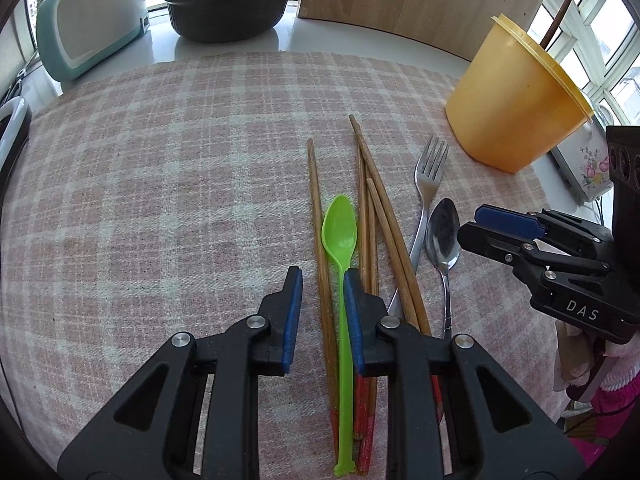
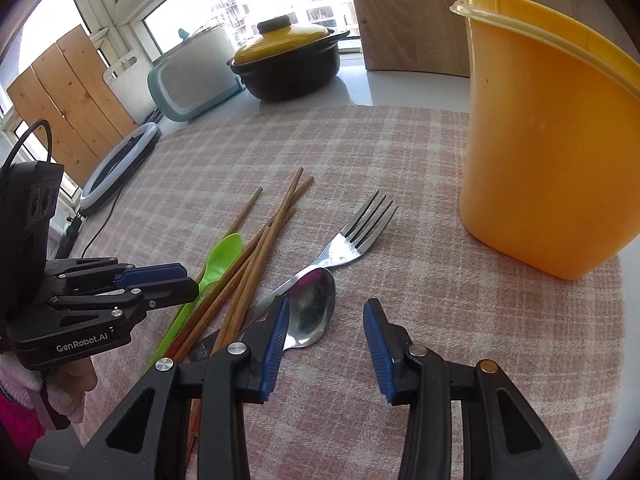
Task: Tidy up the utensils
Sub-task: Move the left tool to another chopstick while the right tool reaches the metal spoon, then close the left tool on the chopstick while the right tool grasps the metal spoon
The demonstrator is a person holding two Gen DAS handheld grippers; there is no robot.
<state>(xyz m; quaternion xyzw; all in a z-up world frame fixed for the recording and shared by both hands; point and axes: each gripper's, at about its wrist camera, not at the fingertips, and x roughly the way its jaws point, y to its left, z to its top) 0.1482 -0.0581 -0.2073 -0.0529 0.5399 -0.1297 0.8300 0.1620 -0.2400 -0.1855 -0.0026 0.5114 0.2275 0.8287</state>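
the left tongs (image 1: pixel 320 284) stand spread around the green spoon (image 1: pixel 339 232) and one chopstick (image 1: pixel 319 216) on the checked cloth (image 1: pixel 160 160), not pinching. the right tongs (image 2: pixel 326 316) hang spread over the metal spoon (image 2: pixel 312 304), beside the fork (image 2: pixel 356 232), near the yellow cup (image 2: pixel 540 140).

Two markings can be read, both in white letters on the black bodies of the grippers. In the left wrist view, the right gripper (image 1: pixel 494 228) carries the letters "DAS" on its housing, close to the right edge of the picture. In the right wrist view, the left gripper (image 2: pixel 176 280) bears the brand "GenRobot.AI" along the lower face of its housing, at the left edge of the picture. No other text, number or sign is legible.
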